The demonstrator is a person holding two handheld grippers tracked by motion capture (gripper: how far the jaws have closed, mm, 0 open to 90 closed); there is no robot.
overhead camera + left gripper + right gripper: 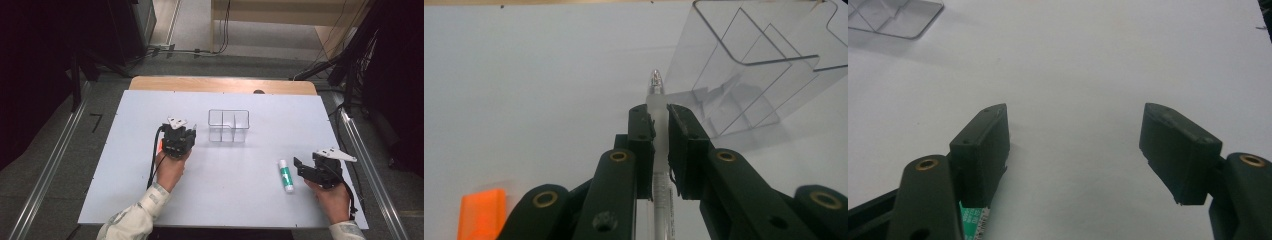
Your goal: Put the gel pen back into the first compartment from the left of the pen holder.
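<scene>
A pen [657, 107] is pinched between the jaws of the left gripper [659, 117]. Its clear barrel runs up between the two black pads, and its silvery tip is seen past them, pointing away from the camera in the left gripper view. The tip is seen just beside the near lower corner of a clear organizer [756, 70], whose inner dividers are visible through its walls; whether the tip touches it cannot be told. At the lower left of the same view an orange block [483, 214] is seen on the tabletop [534, 90].

In the high view the left gripper [186, 131] is held left of the organizer [229, 125], near it. The organizer is set upright toward the middle of the tabletop [235, 200], and three compartments can be made out in it. A sliver of orange [159, 146] is glimpsed at the gripper's left edge.

The right gripper [298, 166] is held low near the right edge of the tabletop, with its jaws spread wide and nothing between them. In the right gripper view bare white surface is seen between the right gripper's [1075, 150] two pads. A glue stick [285, 176], white with a green label, lies flat just left of that gripper; part of its label [973, 222] is seen under the left jaw.
</scene>
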